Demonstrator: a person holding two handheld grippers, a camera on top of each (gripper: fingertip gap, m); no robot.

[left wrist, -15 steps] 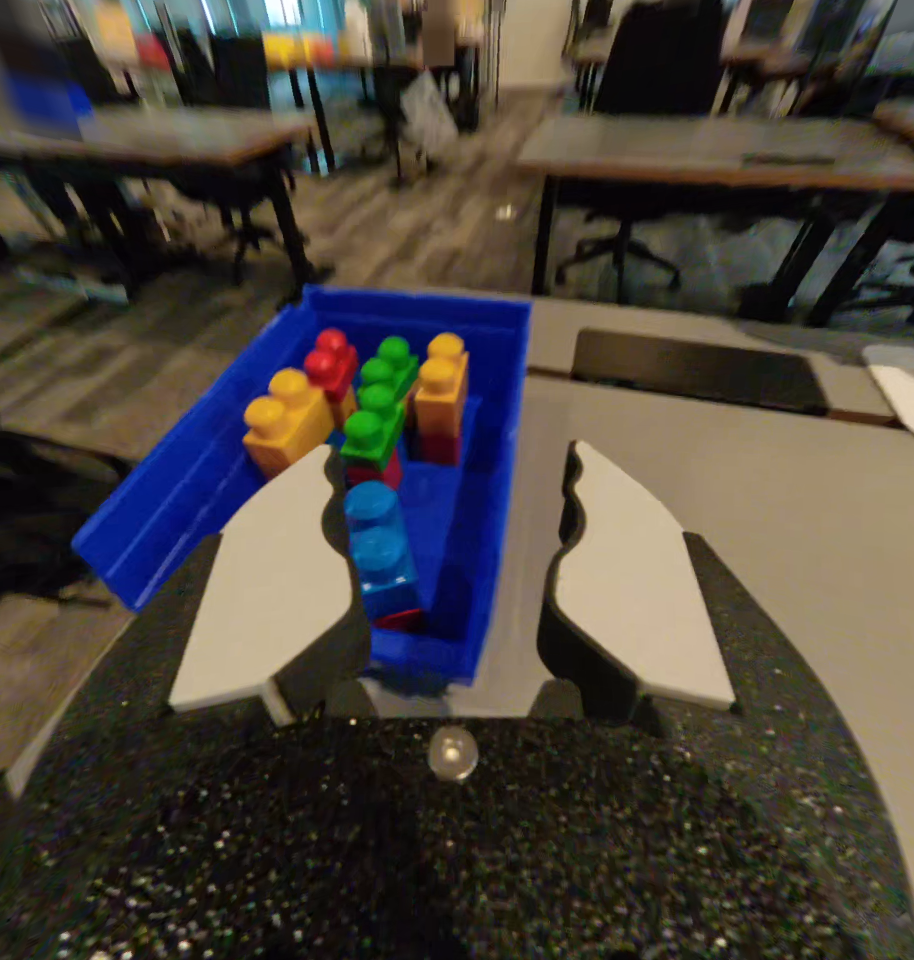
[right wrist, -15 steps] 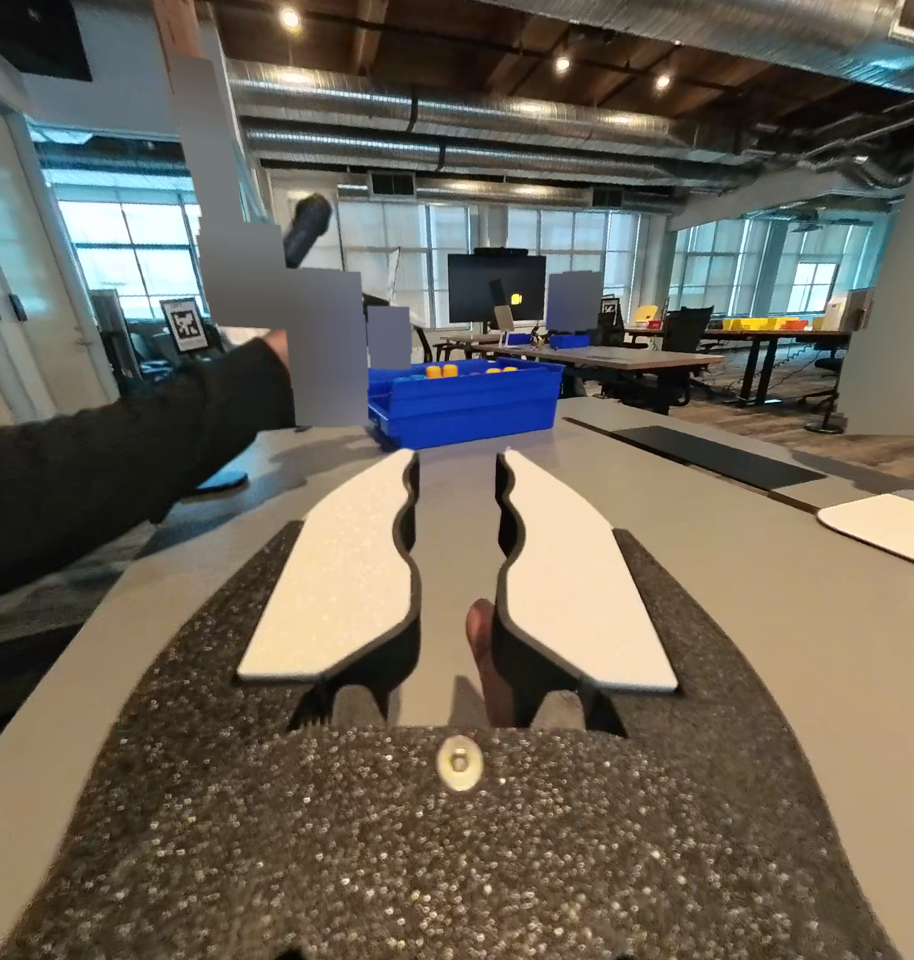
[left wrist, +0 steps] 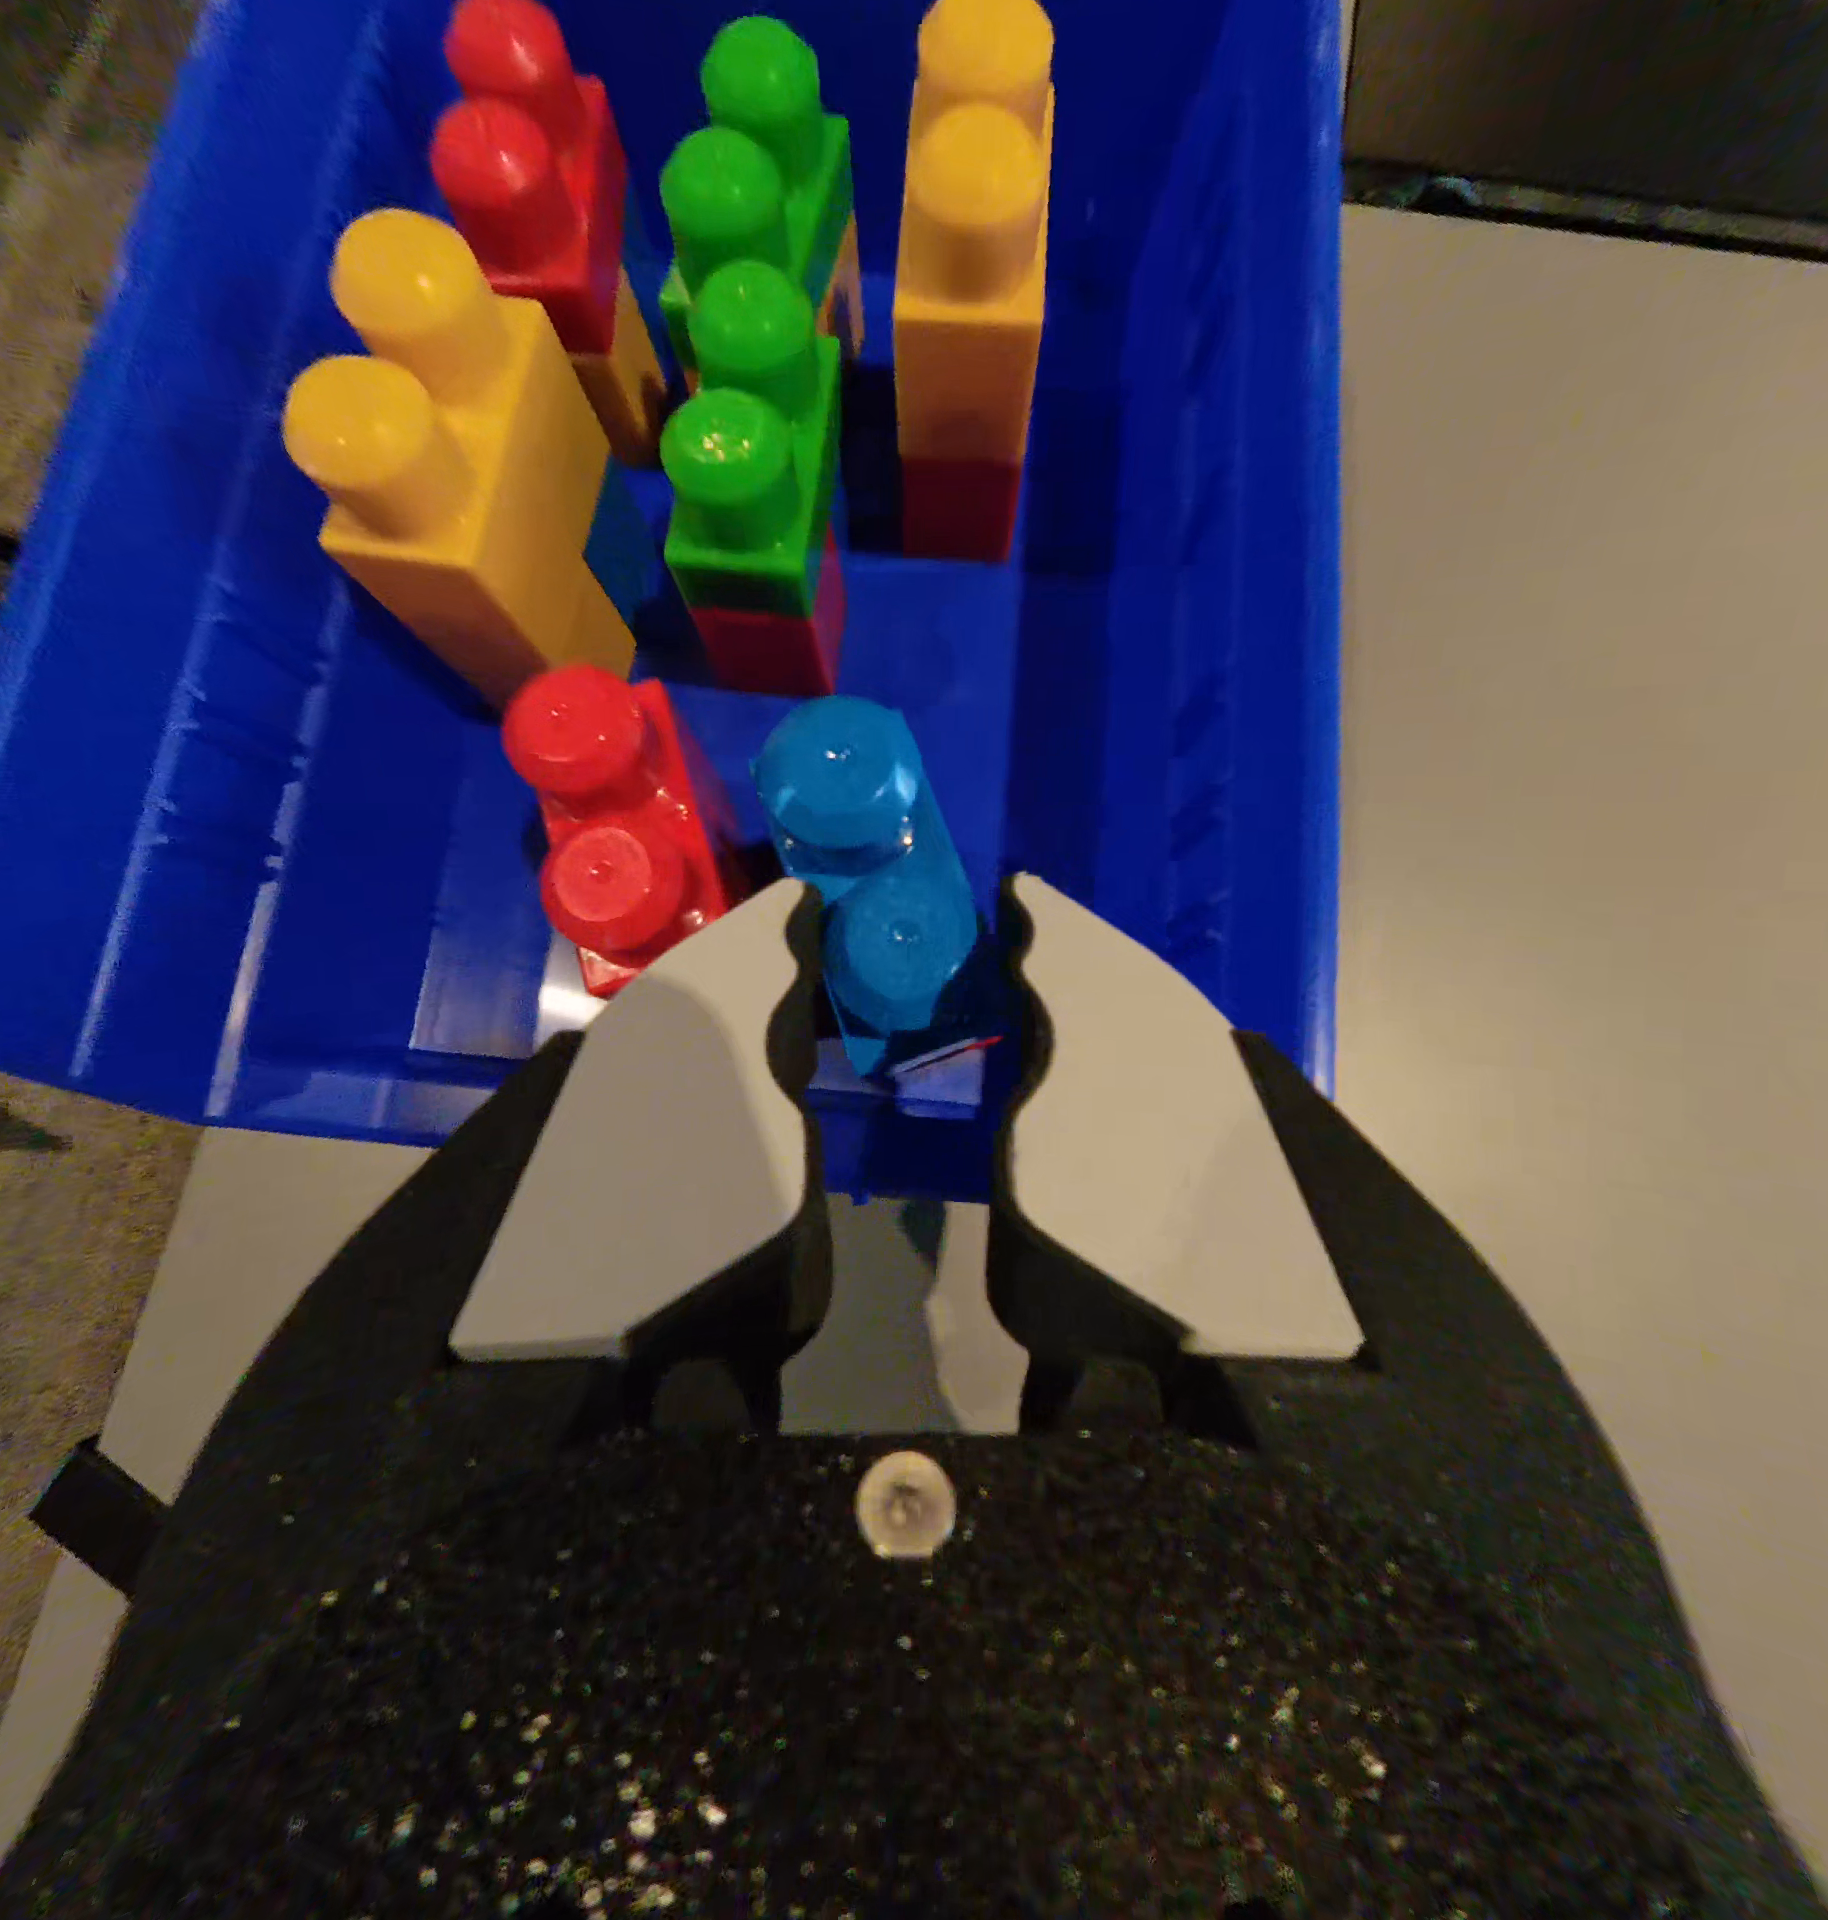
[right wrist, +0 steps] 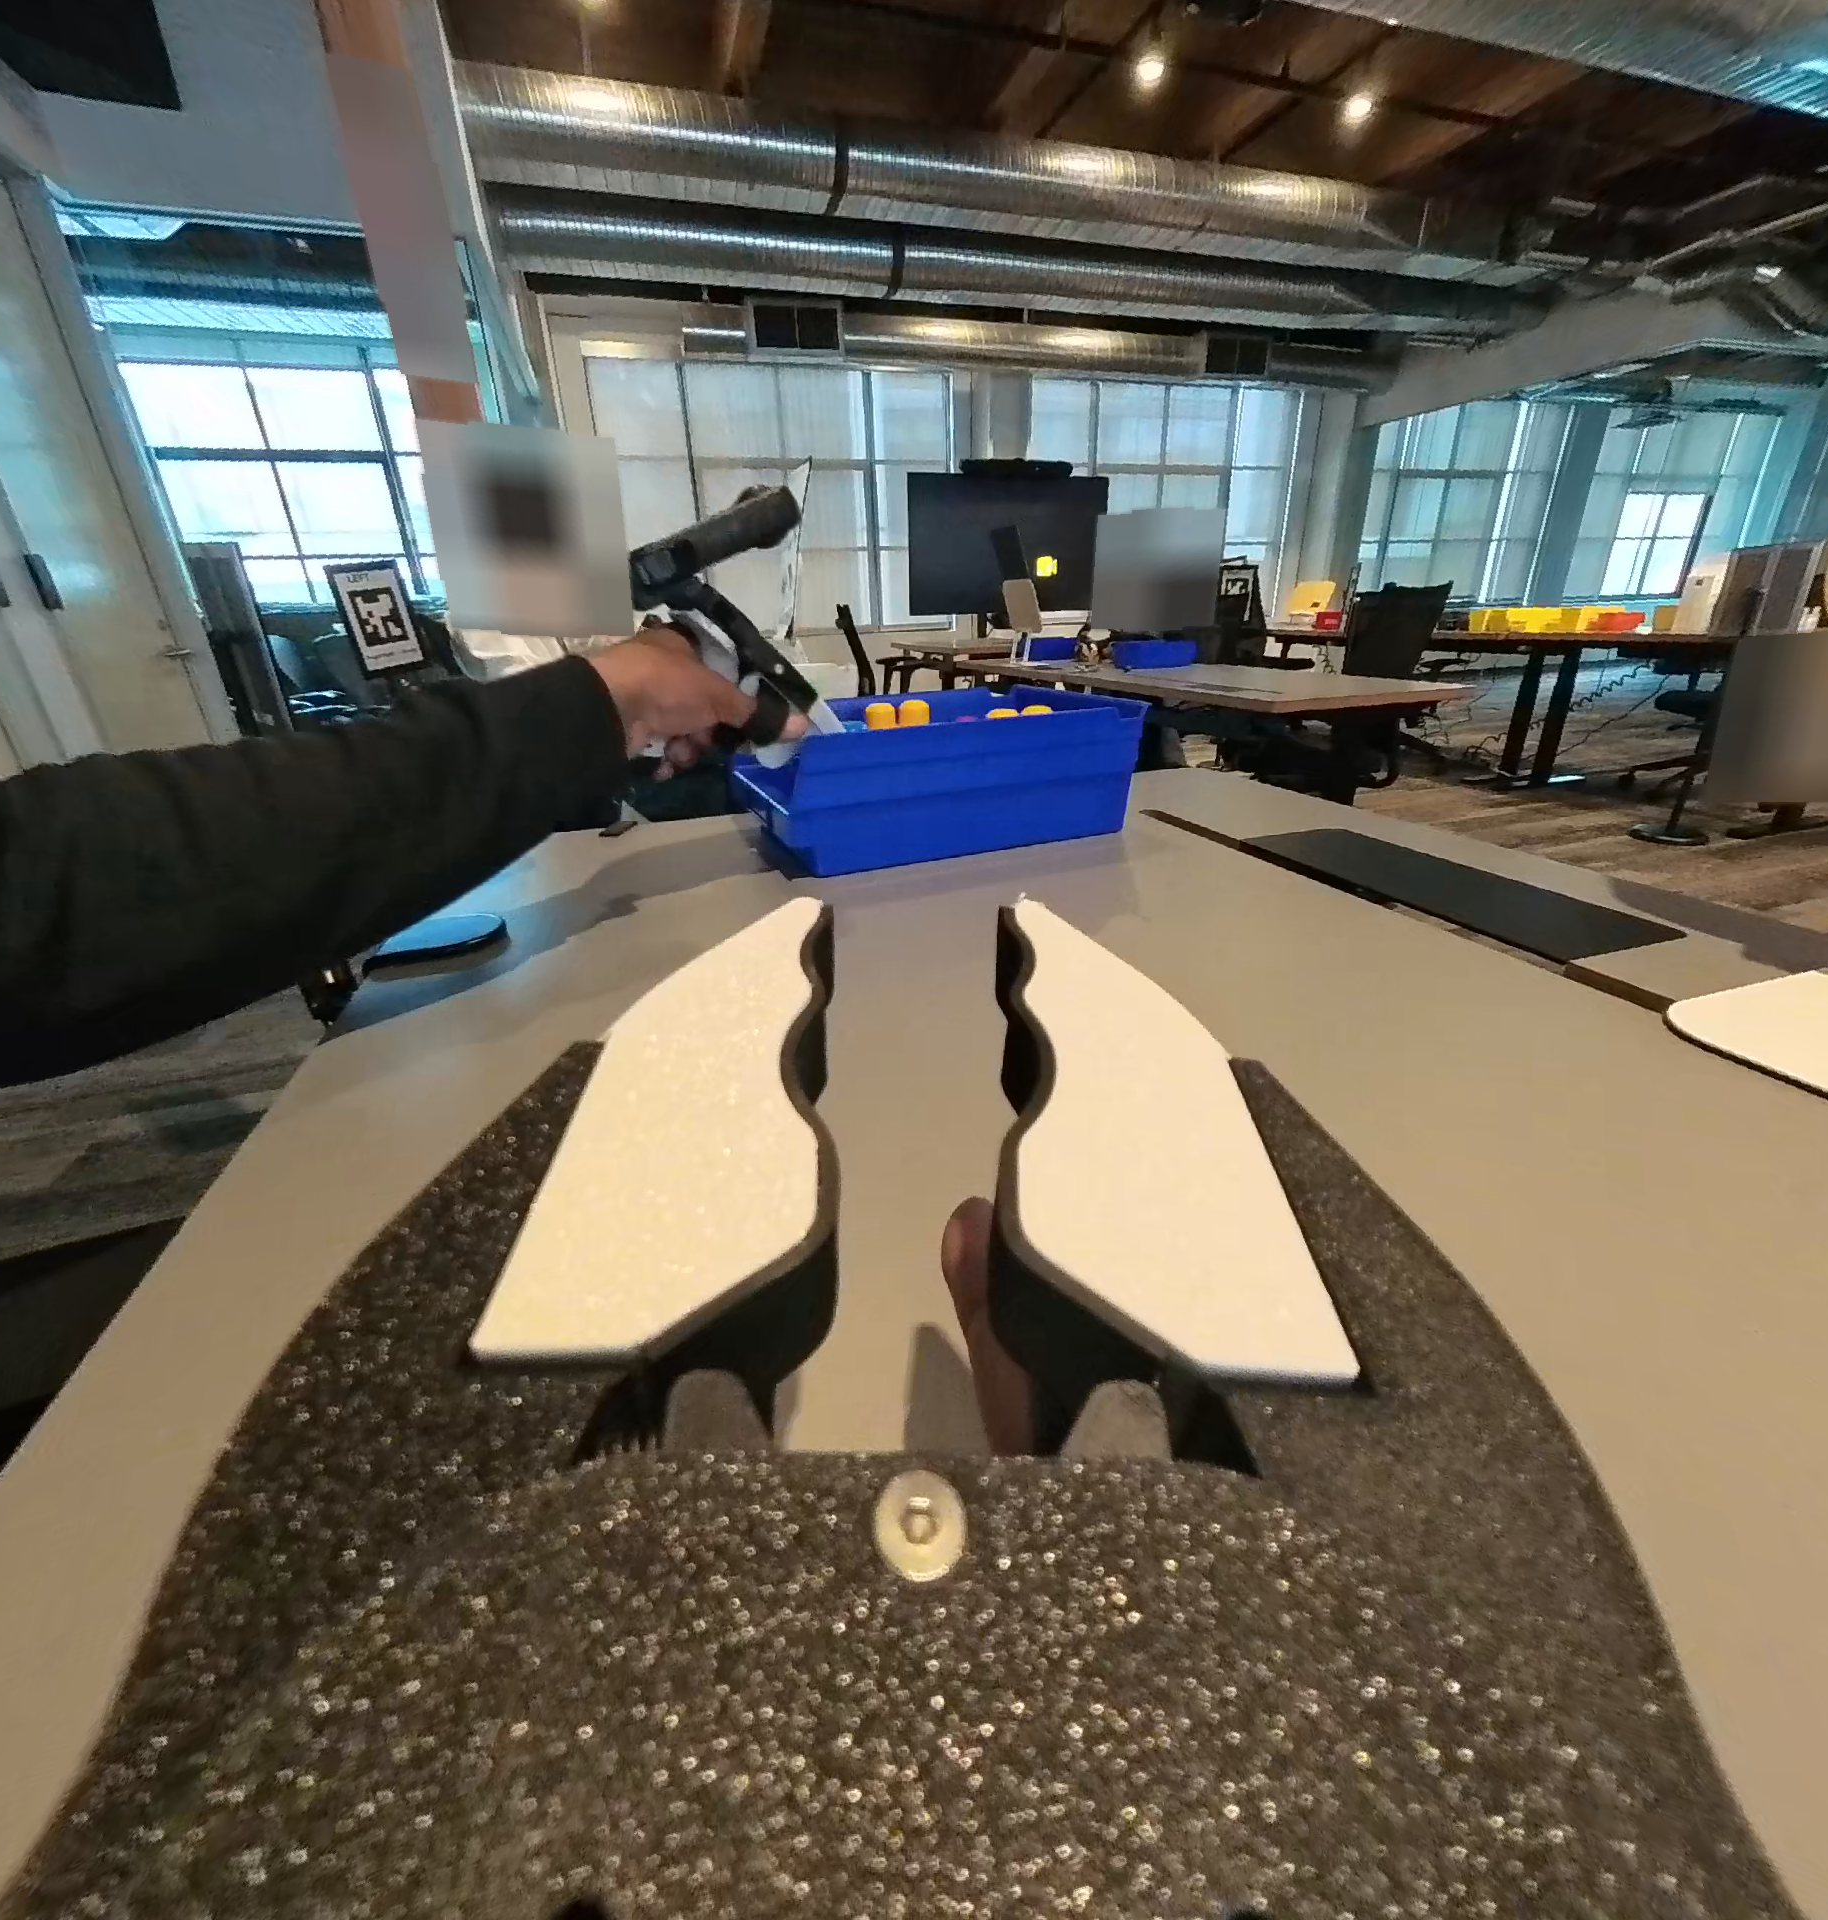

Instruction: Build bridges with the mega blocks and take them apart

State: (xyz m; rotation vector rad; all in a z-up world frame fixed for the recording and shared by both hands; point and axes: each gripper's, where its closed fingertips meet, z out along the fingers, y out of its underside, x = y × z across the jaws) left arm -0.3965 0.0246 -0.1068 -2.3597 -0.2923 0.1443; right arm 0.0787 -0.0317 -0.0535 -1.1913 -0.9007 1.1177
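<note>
A blue bin (left wrist: 1201, 520) on the grey table holds several upright mega blocks: yellow (left wrist: 453, 447), green (left wrist: 754, 457), red (left wrist: 609, 831), a far red one (left wrist: 536, 177) and yellow on red (left wrist: 972, 281). My left gripper (left wrist: 899, 894) reaches over the bin's near wall. Its jaws are closed against both sides of a tilted blue block (left wrist: 858, 810) that stands on a red piece. The right wrist view shows the bin (right wrist: 941, 800) far ahead, with a hand holding the left gripper (right wrist: 785, 727) in it. My right gripper (right wrist: 915, 914) is open and empty above the table.
A black mat (right wrist: 1461, 894) lies on the table to the right and a white pad (right wrist: 1803, 1039) at the far right. A dark round object (right wrist: 442, 935) sits near the table's left edge. The person's dark sleeve (right wrist: 266, 852) crosses the left side. Desks and chairs stand beyond. Tip to tip, the grippers are about 50 cm apart.
My left gripper has moved forward and down into the bin, and its jaws have narrowed around the blue block. The right gripper has not moved.
</note>
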